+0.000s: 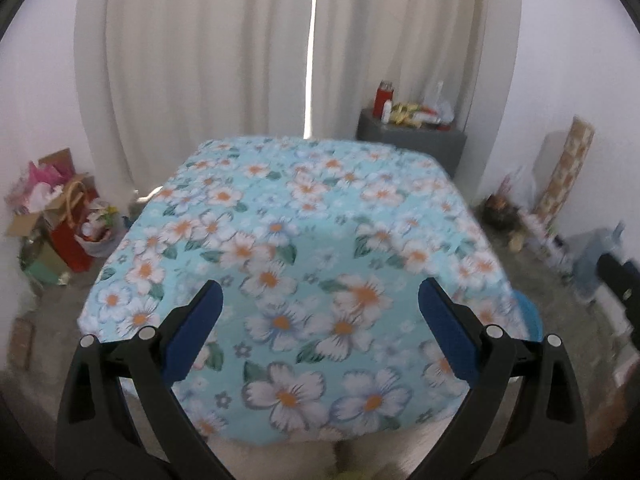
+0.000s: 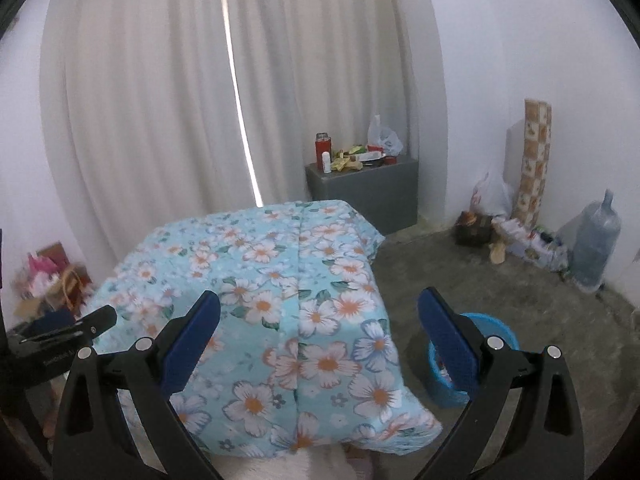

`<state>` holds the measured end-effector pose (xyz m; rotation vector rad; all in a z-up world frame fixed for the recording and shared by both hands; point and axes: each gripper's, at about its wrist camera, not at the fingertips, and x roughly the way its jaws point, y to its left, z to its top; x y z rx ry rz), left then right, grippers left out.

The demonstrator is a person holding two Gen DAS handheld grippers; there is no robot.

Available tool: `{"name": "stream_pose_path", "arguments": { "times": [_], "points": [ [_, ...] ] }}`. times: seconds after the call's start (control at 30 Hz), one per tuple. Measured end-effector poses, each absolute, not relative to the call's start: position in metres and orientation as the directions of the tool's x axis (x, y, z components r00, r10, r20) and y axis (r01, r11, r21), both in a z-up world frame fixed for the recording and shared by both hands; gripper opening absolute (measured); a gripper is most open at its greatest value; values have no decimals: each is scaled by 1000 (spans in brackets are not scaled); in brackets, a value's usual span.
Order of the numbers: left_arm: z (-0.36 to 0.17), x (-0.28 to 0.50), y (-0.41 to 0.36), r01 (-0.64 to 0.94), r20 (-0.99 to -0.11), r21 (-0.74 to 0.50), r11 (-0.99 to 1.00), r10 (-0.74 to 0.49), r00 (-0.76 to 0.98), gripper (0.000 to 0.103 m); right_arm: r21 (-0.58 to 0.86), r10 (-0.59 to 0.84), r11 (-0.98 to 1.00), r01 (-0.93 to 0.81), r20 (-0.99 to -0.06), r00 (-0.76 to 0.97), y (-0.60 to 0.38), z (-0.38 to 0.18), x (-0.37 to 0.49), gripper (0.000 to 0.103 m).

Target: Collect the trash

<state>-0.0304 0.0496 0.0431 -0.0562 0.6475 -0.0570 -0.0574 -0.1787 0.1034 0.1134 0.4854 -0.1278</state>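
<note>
Blue-padded jaws of the left gripper (image 1: 320, 304) and right gripper (image 2: 319, 314) are held wide apart, with nothing gripped, above a floral cloth (image 2: 280, 300). What may be trash is glimpsed, blurred, inside a blue bucket (image 2: 498, 330) beside the cloth's right edge.

A floral blue cloth (image 2: 280, 280) covers a raised surface before white curtains (image 2: 180, 100). Behind it stands a grey box (image 2: 368, 192), with a red flask (image 2: 322, 146) on top. A patterned roll (image 2: 534, 160) leans against the wall, near a big water bottle (image 2: 596, 244).
</note>
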Motion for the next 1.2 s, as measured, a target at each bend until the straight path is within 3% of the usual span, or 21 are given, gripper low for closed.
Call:
{"name": "stream_pose_path", "arguments": {
  "times": [0.4, 0.73, 1.2],
  "points": [
    [-2, -48, 49, -34, -720, -67, 997, -25, 693, 94, -65, -168, 985, 162, -606, 778, -158, 70, -62, 96],
    [-11, -42, 46, -72, -755, -43, 997, 15, 656, 94, -161, -215, 976, 144, -749, 627, -163, 30, -54, 96],
    [-22, -40, 23, -35, -785, -6, 999, 17, 619, 94, -204, -253, 968, 150, -777, 577, -176, 15, -53, 96]
  ]
}}
